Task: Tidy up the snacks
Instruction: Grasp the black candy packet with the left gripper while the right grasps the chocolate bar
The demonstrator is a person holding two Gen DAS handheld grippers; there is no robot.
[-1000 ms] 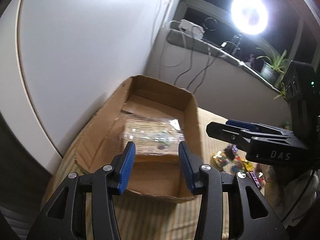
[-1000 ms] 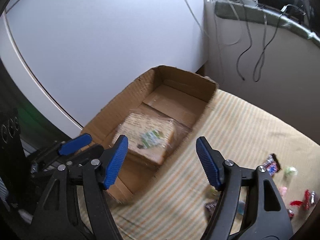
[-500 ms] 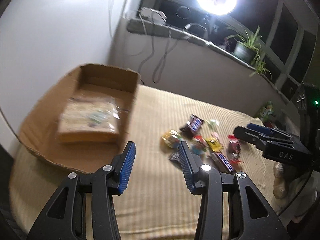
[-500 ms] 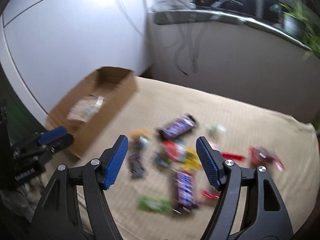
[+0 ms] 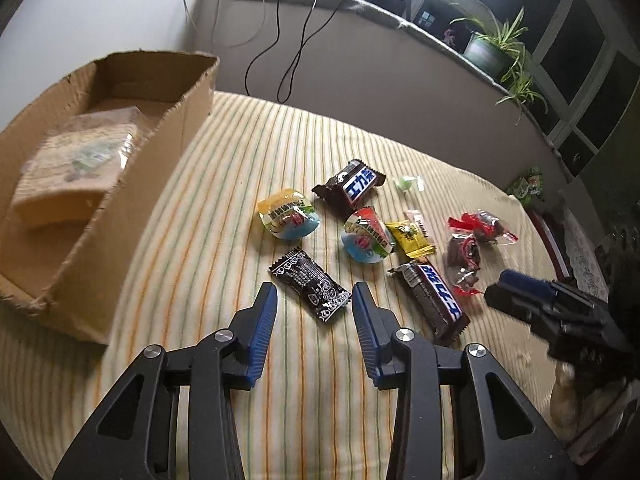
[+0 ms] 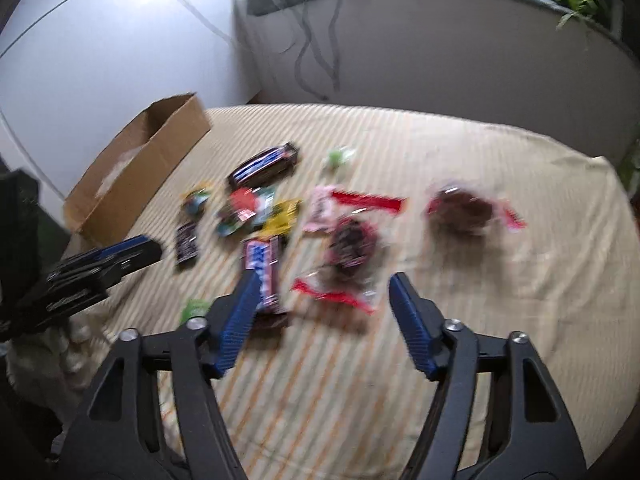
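Several wrapped snacks lie on a striped cloth. My left gripper (image 5: 313,294) is open and empty, hovering just short of a black snack packet (image 5: 309,285). Past it lie two round jelly cups (image 5: 289,218), a Snickers bar (image 5: 434,297) and a second one (image 5: 350,188). An open cardboard box (image 5: 160,148) at the left holds a wrapped bread pack (image 5: 76,164). My right gripper (image 6: 322,285) is open and empty above a red-wrapped brown snack (image 6: 349,250); a second such snack (image 6: 464,208) lies to its right. The box (image 6: 136,176) shows far left there.
The striped cloth (image 5: 248,144) covers the surface up to a grey wall with hanging cables (image 5: 288,40). Potted plants (image 5: 492,44) stand on the ledge behind. A green packet (image 5: 528,186) sits at the far right edge. The right view is motion-blurred.
Both grippers have swung right, away from the box, to face the scattered snacks. Both stay open and empty; the bread pack stays in the box.
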